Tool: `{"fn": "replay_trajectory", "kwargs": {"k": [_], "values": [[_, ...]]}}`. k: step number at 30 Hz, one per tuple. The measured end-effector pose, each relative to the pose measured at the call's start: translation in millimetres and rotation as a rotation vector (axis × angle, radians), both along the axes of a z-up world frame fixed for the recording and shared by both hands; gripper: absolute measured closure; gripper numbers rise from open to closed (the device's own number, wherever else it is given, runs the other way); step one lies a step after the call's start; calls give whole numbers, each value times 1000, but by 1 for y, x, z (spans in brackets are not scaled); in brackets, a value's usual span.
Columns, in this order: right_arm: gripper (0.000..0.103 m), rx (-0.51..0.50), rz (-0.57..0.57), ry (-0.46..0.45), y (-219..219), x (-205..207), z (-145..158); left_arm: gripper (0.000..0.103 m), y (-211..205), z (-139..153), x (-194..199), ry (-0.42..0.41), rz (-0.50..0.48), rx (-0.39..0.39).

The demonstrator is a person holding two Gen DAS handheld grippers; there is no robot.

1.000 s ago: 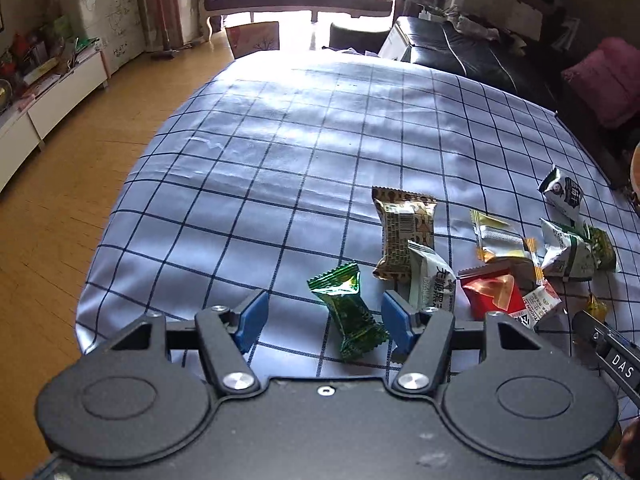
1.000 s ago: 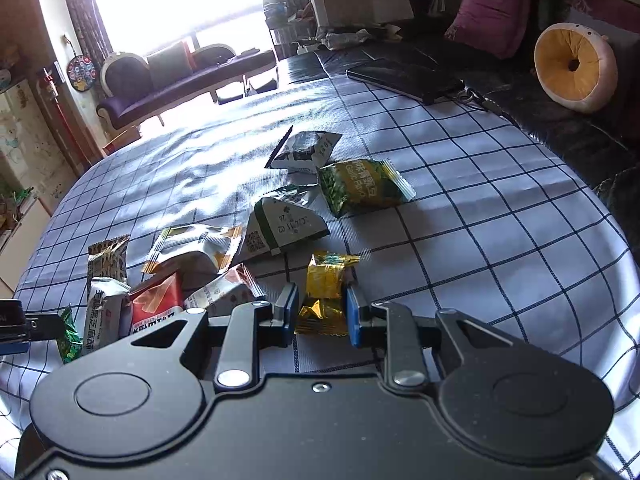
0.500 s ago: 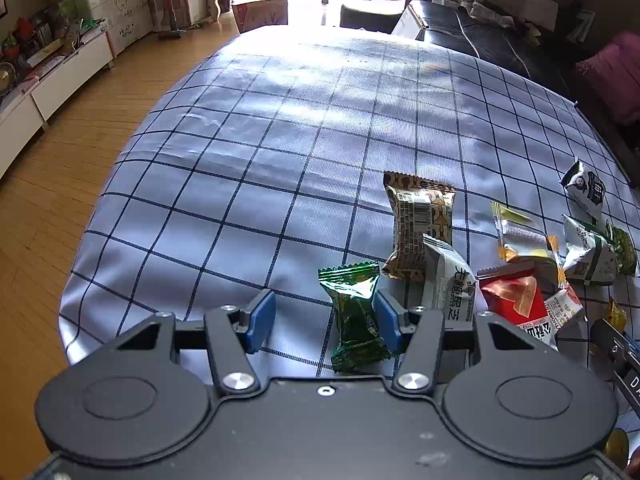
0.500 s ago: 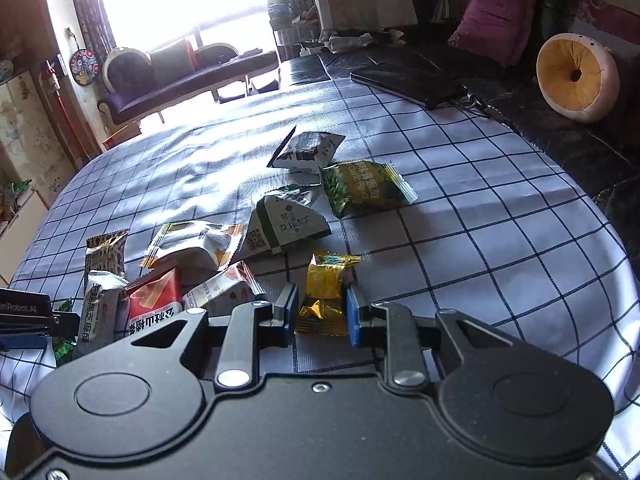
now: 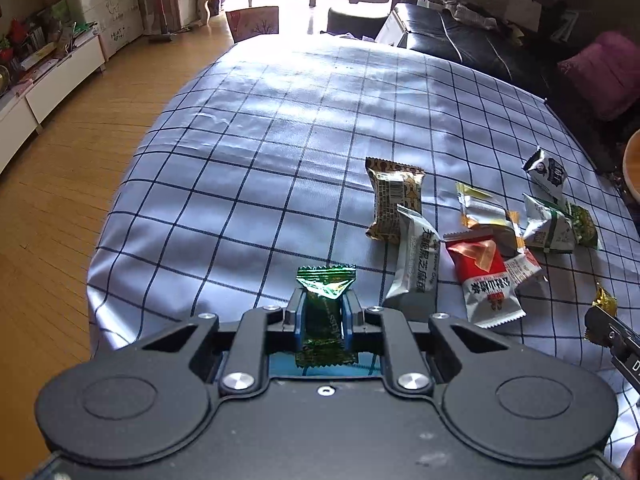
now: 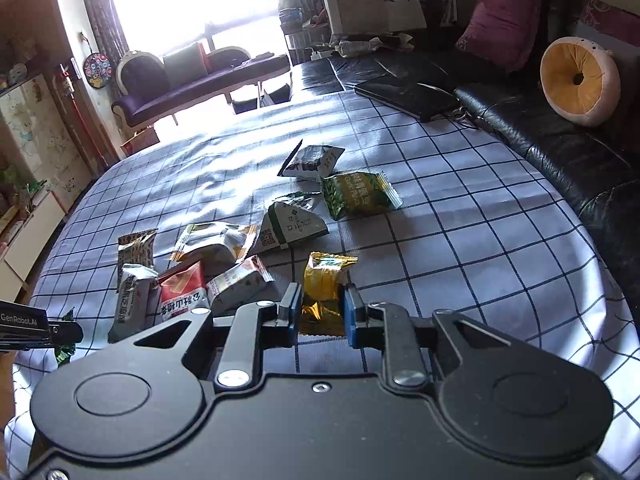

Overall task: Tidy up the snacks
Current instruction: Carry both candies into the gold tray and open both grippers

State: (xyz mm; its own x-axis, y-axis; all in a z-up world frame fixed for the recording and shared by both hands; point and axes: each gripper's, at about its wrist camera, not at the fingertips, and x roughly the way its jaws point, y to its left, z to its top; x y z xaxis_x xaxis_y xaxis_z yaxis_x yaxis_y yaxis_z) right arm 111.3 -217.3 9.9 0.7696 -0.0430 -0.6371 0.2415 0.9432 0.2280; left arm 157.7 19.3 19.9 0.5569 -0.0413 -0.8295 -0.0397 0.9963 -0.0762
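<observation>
The left gripper [image 5: 323, 316] had just been closing, and its blue fingers [image 5: 299, 322] were clamped on the green wrapped candy [image 5: 325, 304]. The candy's long axis ran straight along the fingers: its crimped far end stuck out past the tips toward the far edge of the tabletop [image 5: 256, 152], and its near end lay back in the throat of the gripper. It sat above the near left corner of the checked cloth, apart from the other packets.

The right gripper [image 6: 320, 312] had also just been closing, with the gold wrapped snack [image 6: 325, 280] between its fingers [image 6: 349, 314]; the pads pressed the lower, crumpled part of the wrapper, and the fuller upper half stood out beyond the tips, again lengthwise with the fingers. In the left wrist view that gripper showed at the right edge with the gold wrapper at its tip.

The rest of the snacks lay in a loose heap between the two grippers and beyond them, toward the middle of the tabletop: the red packet [image 5: 482, 276], the white bar packet [image 5: 416, 260] and the brown patterned packet [image 5: 394, 198] nearest the left gripper, the green chip bag [image 6: 360, 198] and the white triangular pack [image 6: 292, 226] ahead of the right one.

Both hands were loaded, so the next move probably depended on where each piece should be set down. The bare stretch of cloth lay to the left of the heap, nearer the left hand; the right hand had open cloth toward the right edge.
</observation>
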Motion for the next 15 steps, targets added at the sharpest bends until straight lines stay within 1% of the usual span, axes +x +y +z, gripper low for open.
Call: {"fn": "replay_trajectory", "kwargs": {"k": [2,6,11,15], "values": [[72,17,20,12,0,-6,5,86,-2,5,-14,7,-12,10],[72,101,76,27,-2,-14,17,86,-7,7,-38,40,-49,29],[72,48,142,54,4,-35,22,86,-11,1,-65,74,-83,33],[72,40,166,82,3,-54,19,86,-17,-6,-78,94,-101,55]]}}
